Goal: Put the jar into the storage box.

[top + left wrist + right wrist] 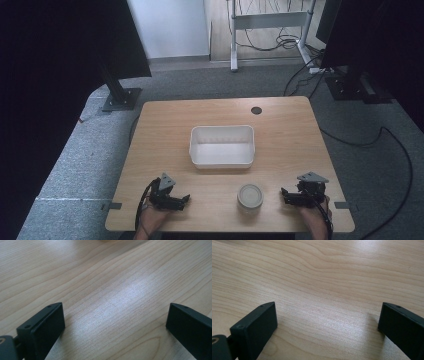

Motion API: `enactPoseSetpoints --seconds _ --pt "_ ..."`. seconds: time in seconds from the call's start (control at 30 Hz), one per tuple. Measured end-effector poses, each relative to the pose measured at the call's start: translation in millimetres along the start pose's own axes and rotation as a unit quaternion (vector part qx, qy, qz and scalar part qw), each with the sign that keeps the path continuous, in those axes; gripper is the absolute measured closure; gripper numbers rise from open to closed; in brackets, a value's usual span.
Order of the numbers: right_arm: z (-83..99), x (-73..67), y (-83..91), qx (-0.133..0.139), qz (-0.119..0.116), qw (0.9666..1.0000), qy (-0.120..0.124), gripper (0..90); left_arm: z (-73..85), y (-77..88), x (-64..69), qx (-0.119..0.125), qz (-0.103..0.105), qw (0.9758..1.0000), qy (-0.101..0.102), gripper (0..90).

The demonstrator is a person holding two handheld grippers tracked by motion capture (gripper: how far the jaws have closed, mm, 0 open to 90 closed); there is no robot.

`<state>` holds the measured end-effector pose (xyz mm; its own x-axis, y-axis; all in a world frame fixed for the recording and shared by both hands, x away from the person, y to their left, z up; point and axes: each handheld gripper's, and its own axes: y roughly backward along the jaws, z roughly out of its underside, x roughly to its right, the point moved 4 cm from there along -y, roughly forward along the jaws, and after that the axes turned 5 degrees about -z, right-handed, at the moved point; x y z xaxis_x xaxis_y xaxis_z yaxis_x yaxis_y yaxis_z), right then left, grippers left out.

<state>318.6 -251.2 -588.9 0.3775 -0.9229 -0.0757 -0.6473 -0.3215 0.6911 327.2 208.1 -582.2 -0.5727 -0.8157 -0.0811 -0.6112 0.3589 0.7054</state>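
Wooden table (165, 130): centre of the high view. White tub (222, 145), mid-frame, open side up. Round lidded jar (250, 196), lower centre of the frame, between the two grippers and touching neither.

Left gripper (184, 200): lower left, lying on the table, pointing toward the jar. Its own view (113, 320) has the jaws spread wide over bare wood grain, gripping nothing.

Right gripper (283, 194): lower right, just beside the jar. Its own view (327, 320) likewise: jaws released, wood between them.
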Motion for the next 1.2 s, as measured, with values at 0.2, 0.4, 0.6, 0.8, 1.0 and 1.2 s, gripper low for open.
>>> enactPoseSetpoints --seconds 0.2,0.4,0.6,0.8,1.0,1.2 --pt "0.0 0.0 0.0 0.0 0.0 1.0 0.0 1.7 -1.1 -0.1 1.2 0.005 0.001 1.0 -0.001 4.7" --pt "0.0 0.0 0.0 0.0 0.0 1.0 0.0 1.7 0.0 1.7 3.2 0.01 0.003 0.9999 -0.007 5.9" --pt "0.0 0.0 0.0 0.0 0.0 1.0 0.0 1.7 0.6 4.1 2.7 0.017 0.012 0.9998 -0.007 7.1" --pt "0.0 0.0 0.0 0.0 0.0 1.0 0.0 1.7 0.6 9.1 2.8 0.022 0.017 0.9996 -0.006 7.4" --pt "0.0 0.0 0.0 0.0 0.0 1.0 0.0 1.7 0.0 15.4 7.0 0.029 0.028 0.9991 -0.012 7.4" --pt "0.0 0.0 0.0 0.0 0.0 1.0 0.0 1.8 -2.9 20.5 13.4 0.038 0.035 0.9984 -0.02 7.3"
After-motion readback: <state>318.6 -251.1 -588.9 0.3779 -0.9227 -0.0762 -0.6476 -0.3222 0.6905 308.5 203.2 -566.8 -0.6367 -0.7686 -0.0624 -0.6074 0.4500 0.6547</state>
